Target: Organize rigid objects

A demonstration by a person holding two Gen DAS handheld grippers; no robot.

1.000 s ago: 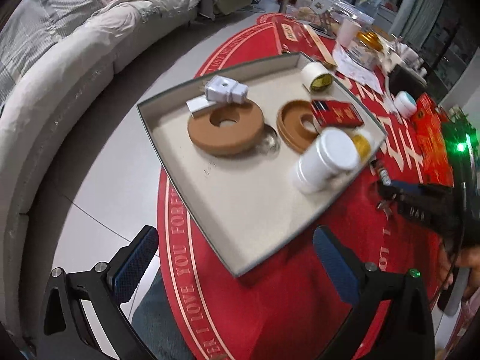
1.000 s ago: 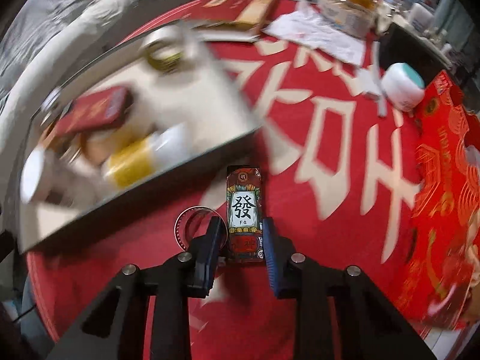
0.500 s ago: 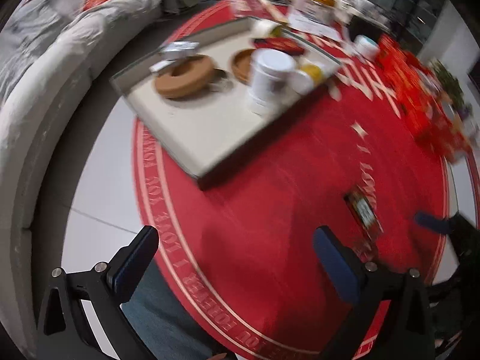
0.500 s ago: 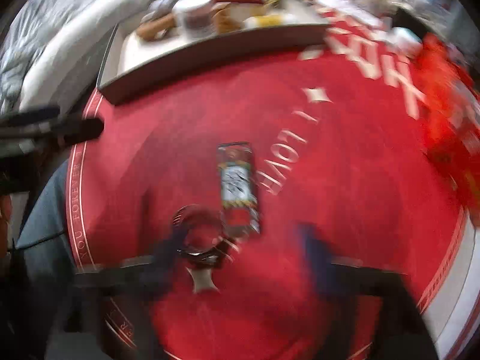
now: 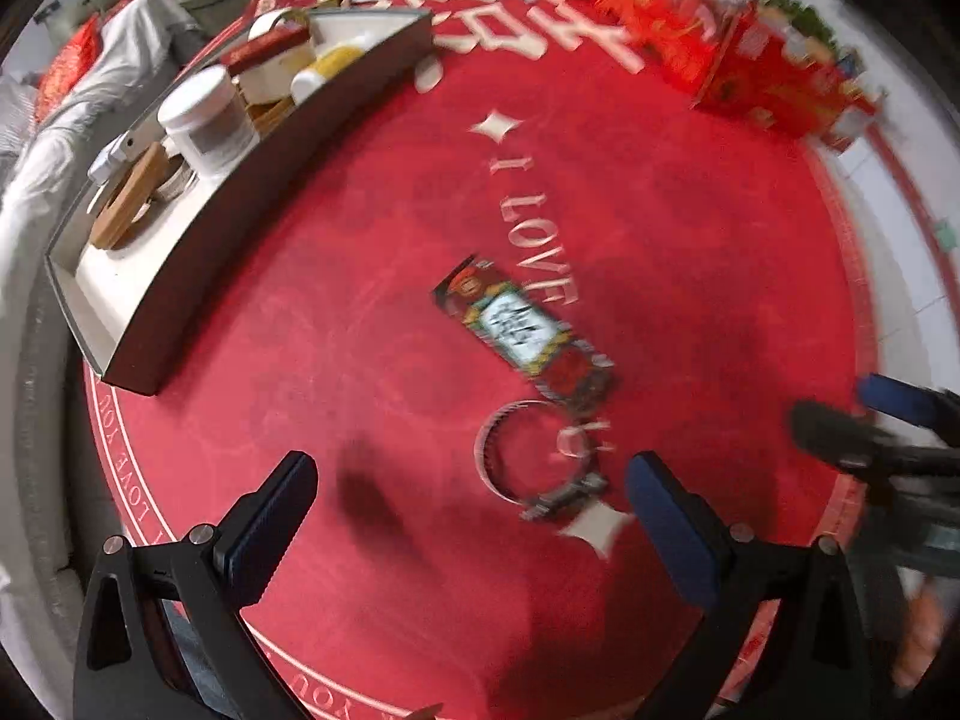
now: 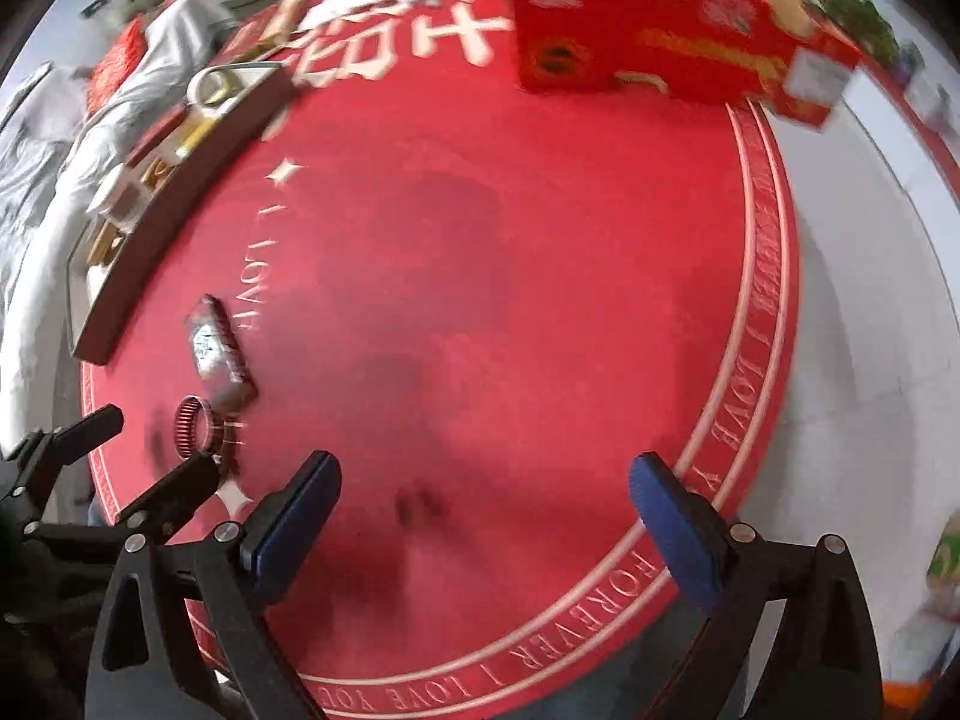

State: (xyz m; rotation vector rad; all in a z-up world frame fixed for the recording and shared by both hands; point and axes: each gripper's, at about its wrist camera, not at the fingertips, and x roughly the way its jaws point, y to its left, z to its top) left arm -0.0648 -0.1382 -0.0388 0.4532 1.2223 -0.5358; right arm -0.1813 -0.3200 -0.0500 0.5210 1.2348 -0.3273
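A small patterned card box (image 5: 523,330) lies flat on the round red tablecloth (image 5: 372,324), with a metal ring clamp (image 5: 528,456) just below it. My left gripper (image 5: 468,516) hangs open above the cloth, the ring between its blue pads. In the right wrist view the box (image 6: 217,349) and ring (image 6: 195,427) lie far left. My right gripper (image 6: 483,522) stands open over bare cloth with nothing between its fingers. It also shows at the left wrist view's right edge (image 5: 888,420). The left gripper (image 6: 114,456) shows at the lower left of the right wrist view.
A grey tray (image 5: 198,252) at upper left holds a white jar (image 5: 207,120), wooden rings (image 5: 126,198) and other small items. Red gift boxes (image 6: 654,42) stand at the table's far right. A white sofa (image 5: 36,150) curves behind the tray.
My right gripper let go of the card box, opened wide and swung away to the right. My left gripper moved from the tray over to the ring and box.
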